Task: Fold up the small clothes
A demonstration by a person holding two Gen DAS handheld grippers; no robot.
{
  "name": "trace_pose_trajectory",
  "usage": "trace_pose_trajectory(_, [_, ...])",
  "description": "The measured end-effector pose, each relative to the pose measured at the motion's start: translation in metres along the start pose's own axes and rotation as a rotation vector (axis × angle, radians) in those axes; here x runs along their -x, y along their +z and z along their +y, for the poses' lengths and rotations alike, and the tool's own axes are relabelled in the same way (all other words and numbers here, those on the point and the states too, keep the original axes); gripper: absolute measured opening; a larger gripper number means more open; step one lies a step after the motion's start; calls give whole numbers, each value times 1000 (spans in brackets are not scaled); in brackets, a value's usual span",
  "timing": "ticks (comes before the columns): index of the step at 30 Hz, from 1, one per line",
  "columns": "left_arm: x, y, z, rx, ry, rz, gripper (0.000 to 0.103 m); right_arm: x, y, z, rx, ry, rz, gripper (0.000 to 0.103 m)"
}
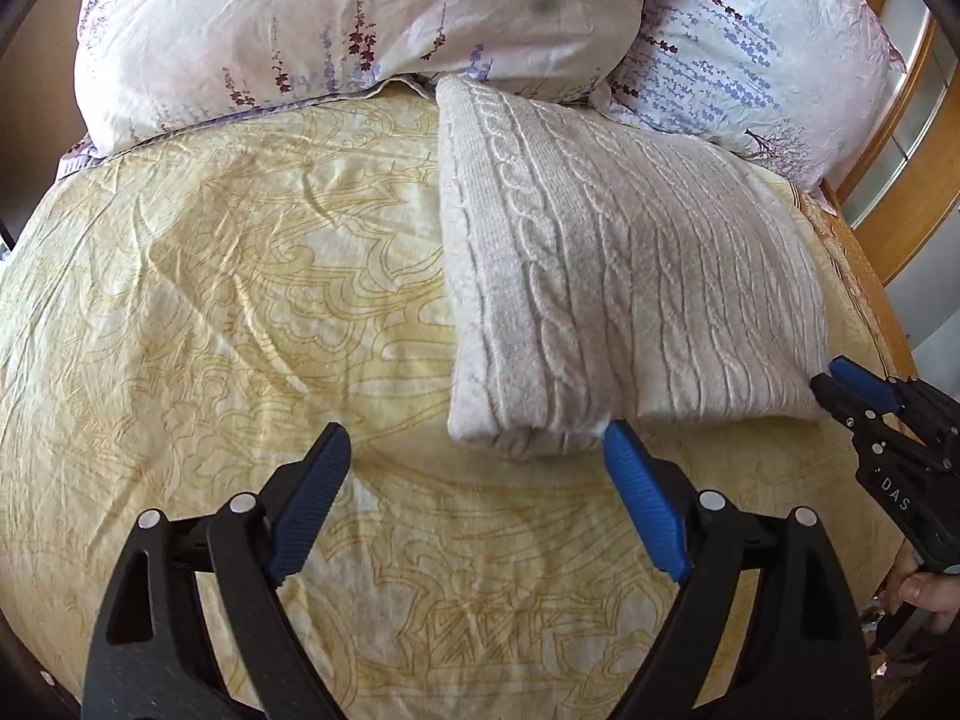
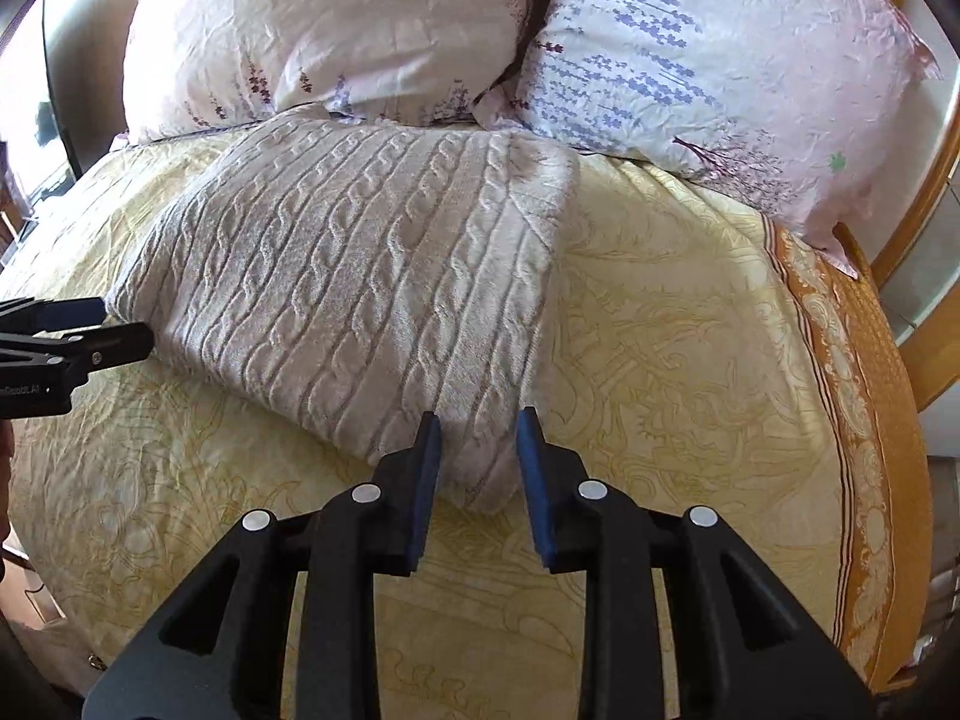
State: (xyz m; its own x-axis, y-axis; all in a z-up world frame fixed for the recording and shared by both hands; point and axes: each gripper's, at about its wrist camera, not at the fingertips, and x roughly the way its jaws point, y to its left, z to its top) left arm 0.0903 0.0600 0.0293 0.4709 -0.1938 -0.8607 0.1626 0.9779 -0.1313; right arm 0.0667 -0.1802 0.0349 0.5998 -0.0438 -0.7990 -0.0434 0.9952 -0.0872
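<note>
Fingers of the left gripper [image 1: 477, 441] stand wide apart, empty, at the near edge of the folded white cable-knit sweater [image 1: 618, 276]. The right gripper [image 2: 478, 423] is narrowly parted around the sweater's near corner, gripping nothing. The sweater lies on a yellow patterned bedsheet [image 1: 240, 300] below two floral pillows [image 1: 336, 12].

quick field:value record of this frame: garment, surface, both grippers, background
garment: white cable-knit sweater, folded into a rectangle, lying flat
surface: bed with yellow patterned sheet
left gripper: open wide, at the sweater's near edge, one finger touching or just short of the edge, nothing between the fingers
right gripper: partly open, fingers either side of the sweater's near corner, not closed on it
background: two floral pillows behind the sweater, wooden bed frame to the right
fold state: looks folded; neither gripper holds it
</note>
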Motion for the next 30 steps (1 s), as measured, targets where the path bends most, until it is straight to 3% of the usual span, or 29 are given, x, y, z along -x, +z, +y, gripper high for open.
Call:
trace_pose_trajectory(4, [8, -8, 0, 27, 29, 3, 95, 14, -4, -7, -71, -54, -29, 37])
trace_pose_trajectory(12, [13, -16, -14, -7, 71, 16, 96, 17, -14, -9, -131, -43, -2, 40])
trace_pose_trajectory(15, [15, -17, -17, -22, 80, 8, 96, 19, -14, -10, -136, -38, -7, 47])
trace_pose_trajectory(21, [14, -15, -23, -44, 84, 2, 96, 21, -13, -10, -139, -29, -23, 48])
trace_pose_trajectory(28, [20, 14, -34, -97, 96, -78, 96, 28, 7, -7, -108, 26, -124, 48])
trace_pose_trajectory(30, [12, 24, -39, -117, 93, -69, 96, 22, 11, -2, -61, 22, -104, 48])
